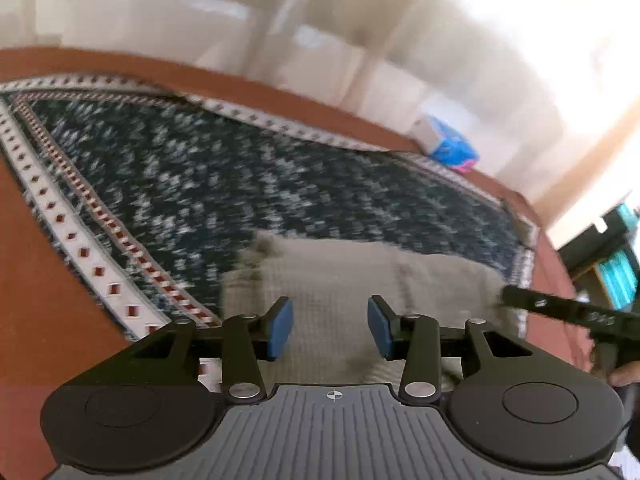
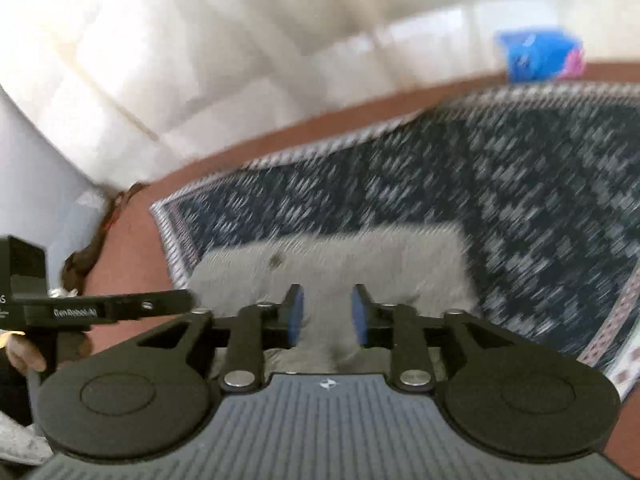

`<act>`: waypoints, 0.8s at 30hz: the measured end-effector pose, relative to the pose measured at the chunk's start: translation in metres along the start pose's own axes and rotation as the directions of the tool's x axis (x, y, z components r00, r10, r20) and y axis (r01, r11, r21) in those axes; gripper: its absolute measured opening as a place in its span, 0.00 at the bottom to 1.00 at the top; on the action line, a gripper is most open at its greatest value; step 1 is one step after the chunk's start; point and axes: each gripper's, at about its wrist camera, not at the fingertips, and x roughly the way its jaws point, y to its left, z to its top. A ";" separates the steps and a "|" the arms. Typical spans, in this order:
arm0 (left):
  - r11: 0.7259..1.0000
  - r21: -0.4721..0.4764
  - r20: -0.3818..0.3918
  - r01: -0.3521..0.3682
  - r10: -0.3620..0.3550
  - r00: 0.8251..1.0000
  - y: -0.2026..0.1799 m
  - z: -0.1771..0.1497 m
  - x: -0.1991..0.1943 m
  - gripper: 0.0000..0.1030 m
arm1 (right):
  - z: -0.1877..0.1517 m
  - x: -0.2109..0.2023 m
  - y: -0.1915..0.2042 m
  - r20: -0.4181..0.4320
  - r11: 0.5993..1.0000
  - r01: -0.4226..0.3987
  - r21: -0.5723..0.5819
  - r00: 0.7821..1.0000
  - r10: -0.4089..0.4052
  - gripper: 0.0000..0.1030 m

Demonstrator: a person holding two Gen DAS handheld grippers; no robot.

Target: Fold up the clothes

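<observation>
left gripper [image 1: 330, 328] jaws apart, empty, over the folded grey cloth [image 1: 360, 276] on patterned rug [image 1: 200, 184]. right gripper [image 2: 326, 316] likewise parted, nothing pinched. blue pack [image 2: 536, 54] beyond rug edge.

Bright daylight, motion blur, fisheye warping

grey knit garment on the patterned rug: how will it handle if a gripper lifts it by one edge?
The folded grey knit garment is probably floppy: its far left corner looks rumpled, so an edge lift would likely let it drape and unfold. It seems light, lying flat in thin layers. The ribbed knit on the dark patterned rug probably drags rather than slides.
</observation>
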 end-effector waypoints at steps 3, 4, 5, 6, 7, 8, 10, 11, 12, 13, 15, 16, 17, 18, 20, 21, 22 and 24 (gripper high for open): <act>1.000 0.027 -0.034 -0.014 0.015 0.999 0.001 0.000 0.017 0.55 | 0.006 0.011 -0.013 -0.020 1.000 0.027 0.014 0.999 -0.027 0.31; 0.999 0.043 -0.046 -0.019 0.021 0.999 0.000 0.000 0.023 0.55 | 0.007 0.017 -0.017 -0.034 0.999 0.035 0.019 0.999 -0.034 0.31; 0.998 0.054 -0.065 -0.032 0.036 0.997 0.000 -0.003 0.032 0.55 | 0.004 0.024 -0.019 -0.060 0.999 0.048 0.012 0.997 -0.048 0.31; 0.997 0.065 -0.083 -0.045 0.050 0.995 0.001 -0.005 0.040 0.55 | 0.001 0.032 -0.021 -0.089 0.998 0.063 0.003 0.994 -0.062 0.31; 0.997 0.059 -0.094 -0.054 0.060 0.994 0.001 -0.008 0.043 0.54 | -0.005 0.039 -0.022 -0.123 0.998 0.069 -0.005 0.990 -0.069 0.31; 0.998 0.044 -0.091 -0.053 0.057 0.994 0.002 -0.009 0.041 0.54 | -0.009 0.046 -0.022 -0.153 0.997 0.072 -0.012 0.985 -0.073 0.31; 0.999 0.014 -0.053 -0.030 0.031 0.998 0.004 -0.006 0.023 0.55 | -0.010 0.037 -0.020 -0.130 0.998 0.061 -0.006 0.990 -0.061 0.32; 1.000 0.001 -0.029 -0.020 0.020 0.999 0.006 -0.005 0.013 0.56 | -0.008 0.028 -0.021 -0.098 0.999 0.049 0.010 0.994 -0.048 0.32; 0.999 -0.007 -0.018 -0.037 0.037 0.999 0.010 -0.004 0.009 0.58 | -0.006 0.020 -0.022 -0.065 0.999 0.037 0.026 0.997 -0.035 0.37; 0.998 -0.015 -0.006 -0.054 0.054 0.999 0.014 -0.004 0.004 0.59 | -0.002 0.010 -0.025 -0.029 0.999 0.030 0.044 0.999 -0.029 0.48; 0.996 -0.033 -0.007 -0.080 0.080 0.997 0.024 -0.003 0.002 0.60 | 0.003 0.000 -0.033 0.000 0.997 0.046 0.055 0.999 -0.046 0.63; 0.995 -0.044 -0.021 -0.086 0.086 0.996 0.029 -0.003 0.006 0.60 | 0.005 -0.002 -0.038 0.000 0.997 0.054 0.058 0.999 -0.054 0.65; 0.994 -0.055 -0.035 -0.092 0.090 0.995 0.033 -0.002 0.010 0.60 | 0.005 0.001 -0.043 -0.021 0.996 0.059 0.074 0.998 -0.057 0.65; 0.995 -0.063 -0.043 -0.083 0.080 0.996 0.036 -0.001 0.013 0.60 | 0.005 0.005 -0.048 -0.046 0.994 0.063 0.092 0.997 -0.059 0.65; 0.995 -0.076 -0.057 -0.070 0.066 0.996 0.038 0.001 0.018 0.60 | 0.000 0.013 -0.056 -0.089 0.989 0.055 0.135 0.995 -0.043 0.65; 0.995 -0.078 -0.059 -0.067 0.063 0.996 0.038 0.001 0.020 0.60 | -0.004 0.016 -0.058 -0.101 0.988 0.061 0.143 0.994 -0.047 0.65; 0.995 -0.079 -0.064 -0.062 0.057 0.996 0.037 0.001 0.023 0.60 | -0.008 0.020 -0.061 -0.112 0.986 0.068 0.150 0.992 -0.052 0.65; 0.995 -0.078 -0.078 -0.058 0.052 0.996 0.036 0.001 0.028 0.63 | -0.013 0.022 -0.063 -0.124 0.983 0.070 0.172 0.991 -0.049 0.65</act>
